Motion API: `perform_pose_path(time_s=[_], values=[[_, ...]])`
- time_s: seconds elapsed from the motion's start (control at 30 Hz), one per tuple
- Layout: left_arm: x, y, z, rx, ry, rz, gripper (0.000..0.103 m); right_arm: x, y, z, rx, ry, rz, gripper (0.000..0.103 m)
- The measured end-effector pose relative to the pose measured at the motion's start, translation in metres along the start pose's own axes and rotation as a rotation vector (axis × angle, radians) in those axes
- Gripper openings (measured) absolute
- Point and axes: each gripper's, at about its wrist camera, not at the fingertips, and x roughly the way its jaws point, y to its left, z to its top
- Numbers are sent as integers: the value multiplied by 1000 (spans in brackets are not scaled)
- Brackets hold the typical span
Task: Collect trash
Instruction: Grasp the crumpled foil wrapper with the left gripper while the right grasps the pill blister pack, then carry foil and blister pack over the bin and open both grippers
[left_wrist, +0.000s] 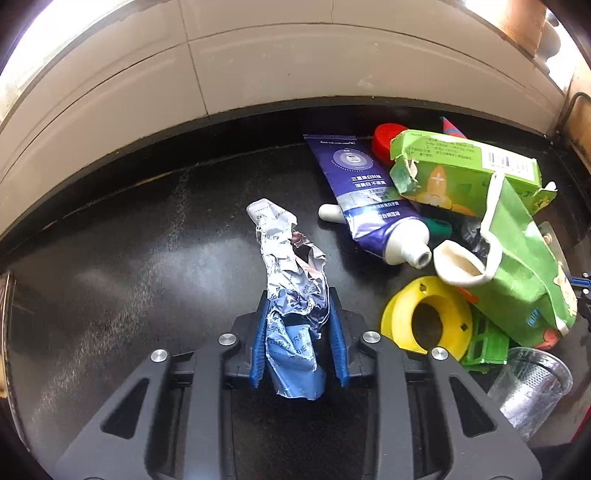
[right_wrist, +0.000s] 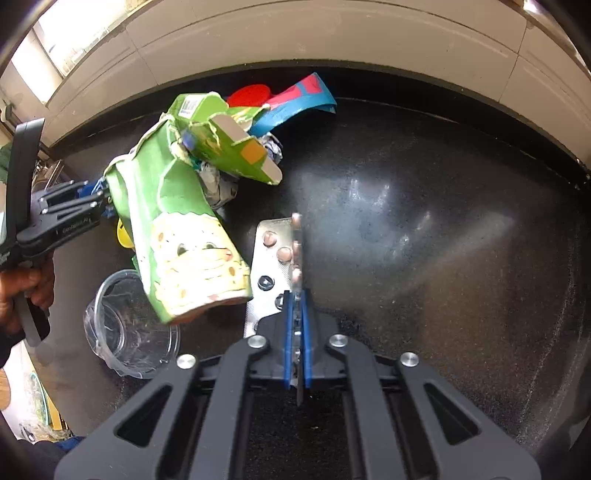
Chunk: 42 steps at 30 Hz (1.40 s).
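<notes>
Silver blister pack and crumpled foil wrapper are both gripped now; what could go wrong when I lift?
The silver blister pack is pinched only along one edge by the right hand-held gripper, so it may twist free. The crumpled foil wrapper in the left hand-held gripper extends far past the pads and could tear.

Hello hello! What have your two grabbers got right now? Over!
Left tool shut on crumpled silver-blue wrapper. Right tool shut on silver pill blister strip. Torn green carton close beside, not blocking.
</notes>
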Motion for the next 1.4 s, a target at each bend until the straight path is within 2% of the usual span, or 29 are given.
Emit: perform_pose_path(time_s=[0.23,0.27,0.53,0.8,0.93,1.17,1.27,1.4], values=[[-48,-5,-14,-41,-21,-6,27,-40,0,-6,1,-74,-40,5],[-57,-8,-29,-41,-27,-5,27,-45,0,-8,4,-84,-46,5],[-135,-18,-75,-88,-52,0,27,-87,-4,-31,40,-137,-54,5],[-160,-26,-117,-104,-35,9,27,-101,10,-66,13,-138,-45,5],[-166,-28,-124,-104,-47,20,27,-107,21,-72,-11,-146,-32,5],[-191,-16,-142,-149,-75,60,27,-112,68,-69,-116,-144,24,5],[-206,-2,-158,-188,-84,92,27,-110,104,-63,-195,-139,71,5],[-224,20,-186,-255,-85,151,27,-104,170,-58,-335,-122,157,5]])
